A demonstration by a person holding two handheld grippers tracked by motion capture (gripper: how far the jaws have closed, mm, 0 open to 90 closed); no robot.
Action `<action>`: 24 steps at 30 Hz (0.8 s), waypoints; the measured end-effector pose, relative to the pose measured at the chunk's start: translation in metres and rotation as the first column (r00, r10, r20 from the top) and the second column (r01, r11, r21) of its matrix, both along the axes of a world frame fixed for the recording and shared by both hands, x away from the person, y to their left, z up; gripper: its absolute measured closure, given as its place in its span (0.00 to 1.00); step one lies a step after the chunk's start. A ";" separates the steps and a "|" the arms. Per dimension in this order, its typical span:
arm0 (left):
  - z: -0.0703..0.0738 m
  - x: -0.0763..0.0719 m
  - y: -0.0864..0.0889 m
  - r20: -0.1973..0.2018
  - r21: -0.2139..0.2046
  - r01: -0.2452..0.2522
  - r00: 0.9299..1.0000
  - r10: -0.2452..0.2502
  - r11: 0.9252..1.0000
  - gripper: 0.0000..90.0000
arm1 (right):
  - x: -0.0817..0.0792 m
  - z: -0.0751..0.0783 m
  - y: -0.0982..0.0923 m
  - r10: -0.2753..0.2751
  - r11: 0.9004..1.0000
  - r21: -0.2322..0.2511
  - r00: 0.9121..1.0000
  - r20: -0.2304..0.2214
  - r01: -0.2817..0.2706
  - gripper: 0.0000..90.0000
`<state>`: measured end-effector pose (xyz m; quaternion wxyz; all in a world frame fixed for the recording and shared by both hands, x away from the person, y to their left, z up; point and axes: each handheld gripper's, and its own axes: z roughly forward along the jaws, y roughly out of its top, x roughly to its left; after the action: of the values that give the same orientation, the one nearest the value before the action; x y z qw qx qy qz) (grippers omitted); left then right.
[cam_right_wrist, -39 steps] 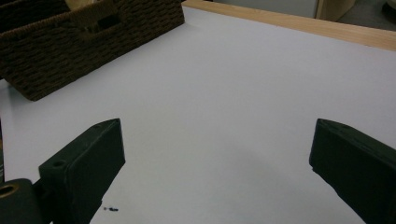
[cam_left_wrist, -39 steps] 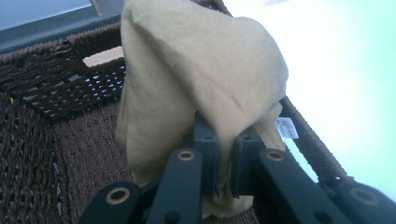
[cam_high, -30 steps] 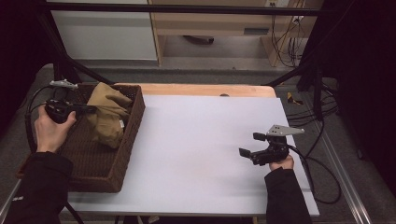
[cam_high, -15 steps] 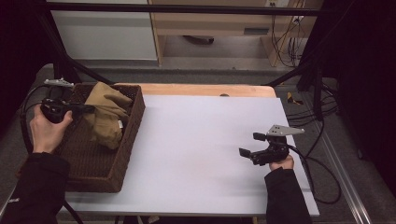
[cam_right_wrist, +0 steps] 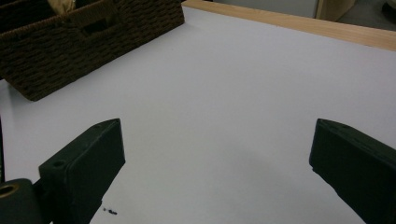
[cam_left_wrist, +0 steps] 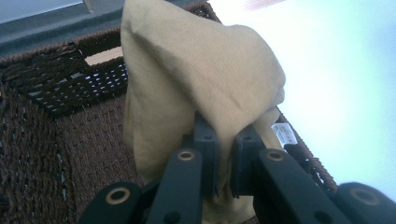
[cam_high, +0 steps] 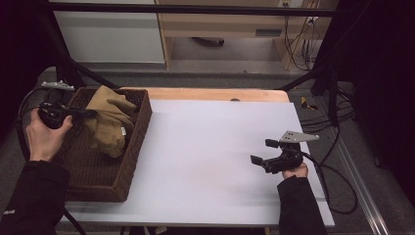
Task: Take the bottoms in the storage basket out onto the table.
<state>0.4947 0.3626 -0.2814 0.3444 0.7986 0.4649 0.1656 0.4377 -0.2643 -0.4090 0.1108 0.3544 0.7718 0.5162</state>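
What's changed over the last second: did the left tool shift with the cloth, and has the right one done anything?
Little: the left tool drifted slightly toward the basket's outer side, staying clamped on the tan cloth, which hangs half lifted in the basket. The right tool stayed put, open above the white table.

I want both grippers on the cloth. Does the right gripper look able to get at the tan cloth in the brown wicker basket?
Probably yes: the right gripper stands open, with bare white table between it and the tan cloth, which rises above the wicker basket wall.
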 end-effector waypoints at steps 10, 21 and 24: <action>0.008 -0.004 0.005 0.009 -0.008 -0.003 1.000 0.003 1.000 0.92 | 0.000 0.000 0.000 0.000 1.000 -0.002 1.000 -0.001 0.000 0.04; 0.019 -0.011 0.008 0.025 -0.031 0.006 1.000 -0.006 1.000 0.92 | 0.000 0.000 0.000 0.000 1.000 -0.002 1.000 -0.001 0.000 0.04; 0.022 -0.012 0.008 0.030 -0.031 0.011 0.999 -0.010 0.999 0.92 | 0.000 0.000 0.000 -0.002 1.000 0.000 1.000 -0.001 0.002 0.04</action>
<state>0.4829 0.3703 -0.2589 0.3649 0.7928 0.4582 0.1686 0.4378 -0.2644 -0.4089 0.1107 0.3555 0.7716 0.5158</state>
